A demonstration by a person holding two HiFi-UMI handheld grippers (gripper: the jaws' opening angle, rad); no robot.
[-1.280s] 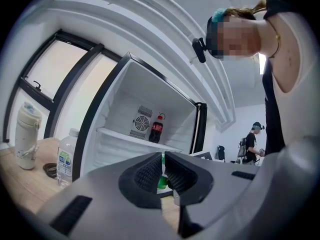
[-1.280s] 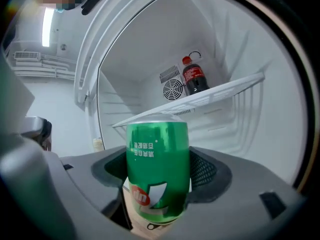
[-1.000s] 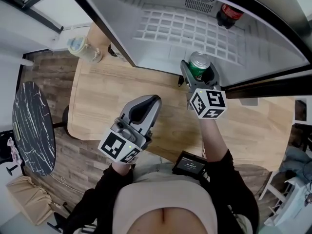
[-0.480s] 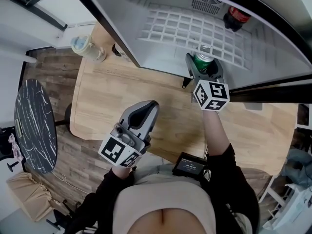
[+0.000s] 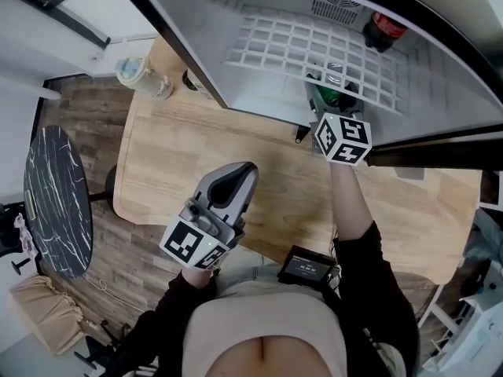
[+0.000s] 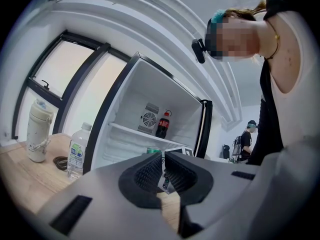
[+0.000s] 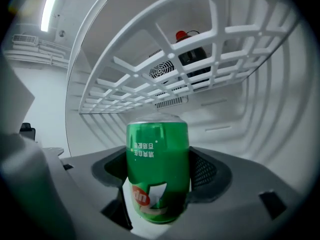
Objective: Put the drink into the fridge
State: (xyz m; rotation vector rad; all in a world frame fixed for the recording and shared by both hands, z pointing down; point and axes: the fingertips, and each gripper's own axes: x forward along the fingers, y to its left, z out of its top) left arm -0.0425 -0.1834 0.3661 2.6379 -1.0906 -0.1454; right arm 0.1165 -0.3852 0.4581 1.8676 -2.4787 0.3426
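R tongs clamped on green can, upper right, under fridge shelf. L tongs closed, empty, above counter.

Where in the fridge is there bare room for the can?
Under the wire shelf, ahead of the green can in the right gripper, the compartment looks bare. The shelf is free too, except its rear corner by the fan, where a cola bottle stands.
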